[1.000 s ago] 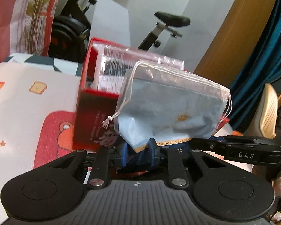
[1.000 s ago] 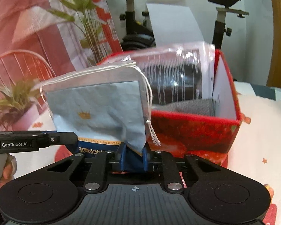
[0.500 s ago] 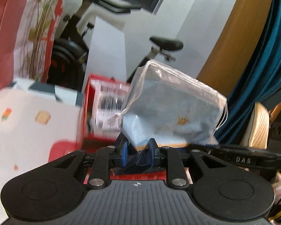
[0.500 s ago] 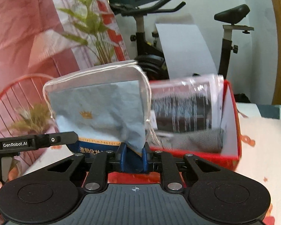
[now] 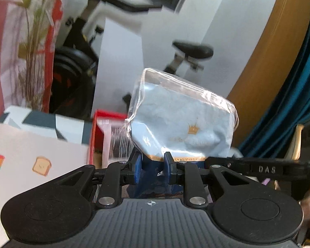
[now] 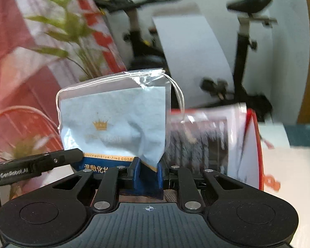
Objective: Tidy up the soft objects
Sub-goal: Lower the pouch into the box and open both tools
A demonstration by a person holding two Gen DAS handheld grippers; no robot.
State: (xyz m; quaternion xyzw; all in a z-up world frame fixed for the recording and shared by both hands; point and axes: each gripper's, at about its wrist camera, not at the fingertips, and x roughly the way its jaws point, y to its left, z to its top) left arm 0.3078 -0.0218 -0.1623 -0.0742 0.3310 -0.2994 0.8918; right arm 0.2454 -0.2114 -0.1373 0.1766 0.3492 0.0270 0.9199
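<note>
Lifted higher, pouch [image 5: 181,124] now hides red box [image 5: 99,124] behind.

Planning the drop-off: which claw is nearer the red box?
Right, though only slightly. The right claw, shut on the blue pouch, has the red box close beyond it. The left claw grips the same pouch's other end, the box farther off.

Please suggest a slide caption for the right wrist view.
Right gripper and left gripper hold a light-blue drawstring pouch up beside the red box.
</note>
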